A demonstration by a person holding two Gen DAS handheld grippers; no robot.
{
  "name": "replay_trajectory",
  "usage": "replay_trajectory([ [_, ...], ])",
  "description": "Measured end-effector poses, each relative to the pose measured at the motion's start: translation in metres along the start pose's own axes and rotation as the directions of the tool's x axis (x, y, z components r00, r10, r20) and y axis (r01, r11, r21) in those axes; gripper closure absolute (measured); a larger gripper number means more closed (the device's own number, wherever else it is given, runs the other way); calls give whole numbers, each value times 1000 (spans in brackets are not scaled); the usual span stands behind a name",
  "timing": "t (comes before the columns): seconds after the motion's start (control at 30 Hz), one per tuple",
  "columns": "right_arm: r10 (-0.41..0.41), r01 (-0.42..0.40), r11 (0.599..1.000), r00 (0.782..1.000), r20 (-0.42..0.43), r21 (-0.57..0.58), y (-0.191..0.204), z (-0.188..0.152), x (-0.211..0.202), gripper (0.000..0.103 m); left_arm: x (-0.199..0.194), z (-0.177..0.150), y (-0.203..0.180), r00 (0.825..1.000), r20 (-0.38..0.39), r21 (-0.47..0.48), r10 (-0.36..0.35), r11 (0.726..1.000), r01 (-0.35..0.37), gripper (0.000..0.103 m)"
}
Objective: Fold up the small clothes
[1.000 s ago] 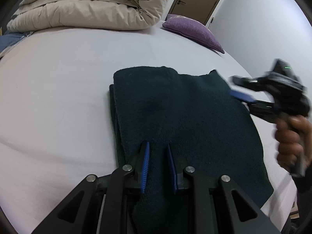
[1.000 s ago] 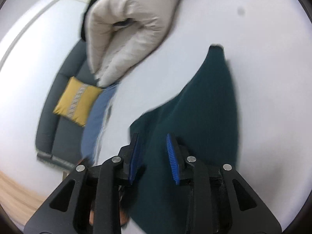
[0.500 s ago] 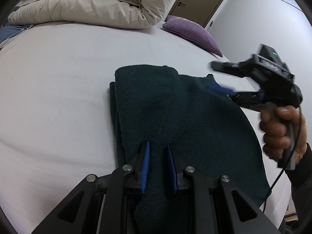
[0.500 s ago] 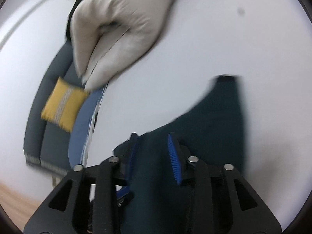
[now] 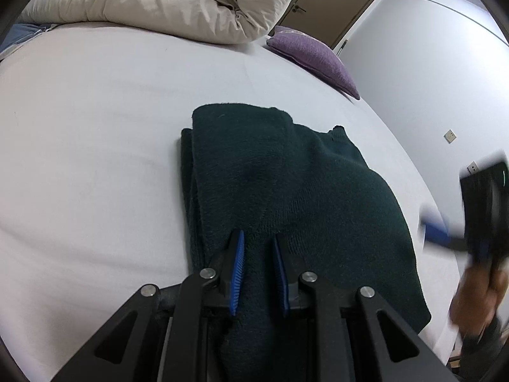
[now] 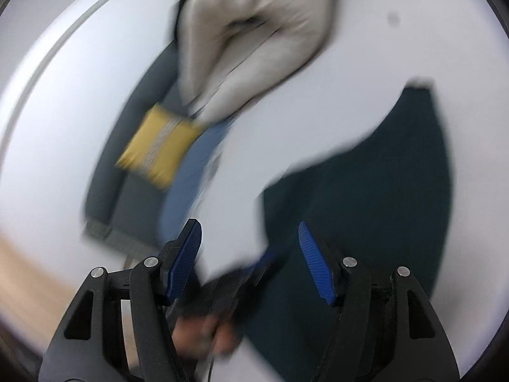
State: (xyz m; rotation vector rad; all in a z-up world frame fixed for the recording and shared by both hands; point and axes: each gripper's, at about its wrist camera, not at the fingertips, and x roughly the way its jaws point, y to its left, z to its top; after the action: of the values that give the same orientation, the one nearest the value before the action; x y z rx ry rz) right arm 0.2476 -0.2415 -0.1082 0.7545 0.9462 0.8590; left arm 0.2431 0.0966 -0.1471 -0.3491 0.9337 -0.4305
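The dark green garment (image 5: 286, 197) lies partly folded on the white bed (image 5: 95, 127), a doubled edge showing on the side beyond the left fingertips. The left gripper (image 5: 257, 267) has its 2 blue pads clamped on a ridge of the near hem, probably to anchor the cloth so the fold does not slide. The right gripper (image 6: 251, 261) hangs off the garment's far side, its jaws opening with nothing between them, the cloth lying beyond its right finger, apparently freed for another corner.
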Motion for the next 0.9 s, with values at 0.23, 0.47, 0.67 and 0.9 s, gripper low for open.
replay_trajectory([
  [0.23, -80, 82, 997, 991, -104, 13, -40, -77, -5, 50, 1, -3, -1, 1000, 3, 3, 6, 1000, -6, 81],
  [0.47, -65, 69, 997, 990, -128, 30, -25, -91, -6, 42, 2, -4, 2, 1000, 10, -6, -8, 1000, 8, 81],
  [0.67, -64, 71, 994, 994, -93, 84, -33, -94, -28, 43, -13, 0, 12, 998, 9, -77, -67, 995, 68, 82],
  [0.9, -123, 122, 992, 992, 9, 40, -25, -72, -80, 40, -61, -6, 53, 996, 50, -253, -68, 964, 78, 36],
])
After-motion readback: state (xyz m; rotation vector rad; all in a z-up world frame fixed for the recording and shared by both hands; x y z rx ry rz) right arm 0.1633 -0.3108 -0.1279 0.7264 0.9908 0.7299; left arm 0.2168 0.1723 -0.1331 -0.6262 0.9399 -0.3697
